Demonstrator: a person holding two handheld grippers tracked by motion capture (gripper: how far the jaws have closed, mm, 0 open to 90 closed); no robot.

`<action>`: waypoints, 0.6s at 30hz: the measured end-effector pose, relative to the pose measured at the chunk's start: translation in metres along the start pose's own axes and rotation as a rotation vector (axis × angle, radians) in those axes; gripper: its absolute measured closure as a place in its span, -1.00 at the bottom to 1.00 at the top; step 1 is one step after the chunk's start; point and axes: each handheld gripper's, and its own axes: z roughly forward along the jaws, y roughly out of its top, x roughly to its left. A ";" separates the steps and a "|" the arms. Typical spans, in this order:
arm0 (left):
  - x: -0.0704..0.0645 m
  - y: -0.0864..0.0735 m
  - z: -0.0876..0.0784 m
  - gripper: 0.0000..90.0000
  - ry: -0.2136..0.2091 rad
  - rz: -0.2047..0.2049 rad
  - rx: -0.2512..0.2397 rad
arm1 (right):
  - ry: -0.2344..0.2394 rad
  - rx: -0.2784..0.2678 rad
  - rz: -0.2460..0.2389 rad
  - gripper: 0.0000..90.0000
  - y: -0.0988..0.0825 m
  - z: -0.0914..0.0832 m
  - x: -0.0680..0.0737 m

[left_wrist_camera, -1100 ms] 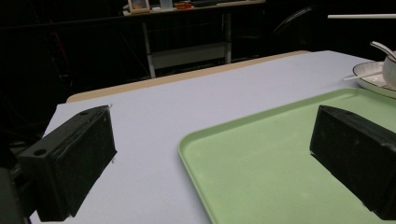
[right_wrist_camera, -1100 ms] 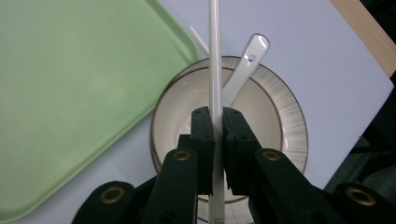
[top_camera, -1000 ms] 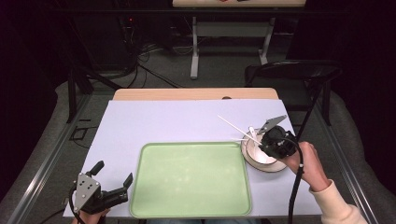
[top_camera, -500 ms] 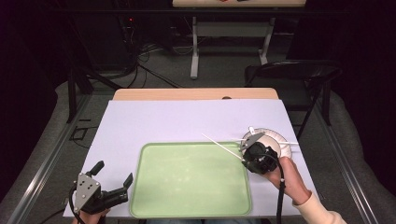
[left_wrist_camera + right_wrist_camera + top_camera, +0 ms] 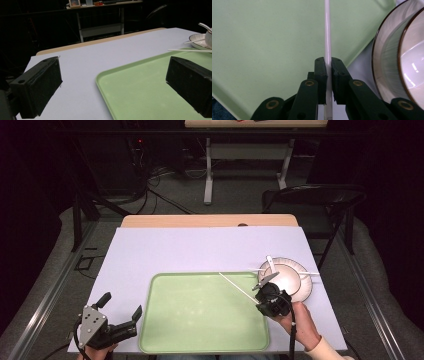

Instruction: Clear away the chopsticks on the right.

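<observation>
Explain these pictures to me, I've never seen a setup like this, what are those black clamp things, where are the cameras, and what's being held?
There is no robot here. A person sits at a table and holds a hand-operated two-jaw clamp in each hand. One camera looks down from above; the other two ride on the clamps and look along their jaws.

From above, the left gripper rests near the table's corner, jaws wide open and holding nothing. The right gripper is closed on a thin white chopstick, which sticks out over a green tray. The right gripper view shows that pinch close up.

Beside the tray stands a white plate carrying a bowl with a spoon, and a second chopstick lies across the plate.
</observation>
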 end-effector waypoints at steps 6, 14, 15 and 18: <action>0.000 0.000 0.000 -1.00 0.001 0.002 -0.002 | 0.015 0.050 0.050 0.85 -0.003 0.022 0.002; 0.000 0.000 -0.001 -1.00 0.001 0.003 -0.008 | 0.022 0.047 0.121 0.85 -0.001 0.033 0.003; 0.000 0.000 -0.001 -1.00 0.001 0.003 -0.008 | 0.022 0.047 0.121 0.85 -0.001 0.033 0.003; 0.000 0.000 -0.001 -1.00 0.002 0.004 -0.011 | 0.027 0.045 0.121 0.85 0.001 0.035 0.009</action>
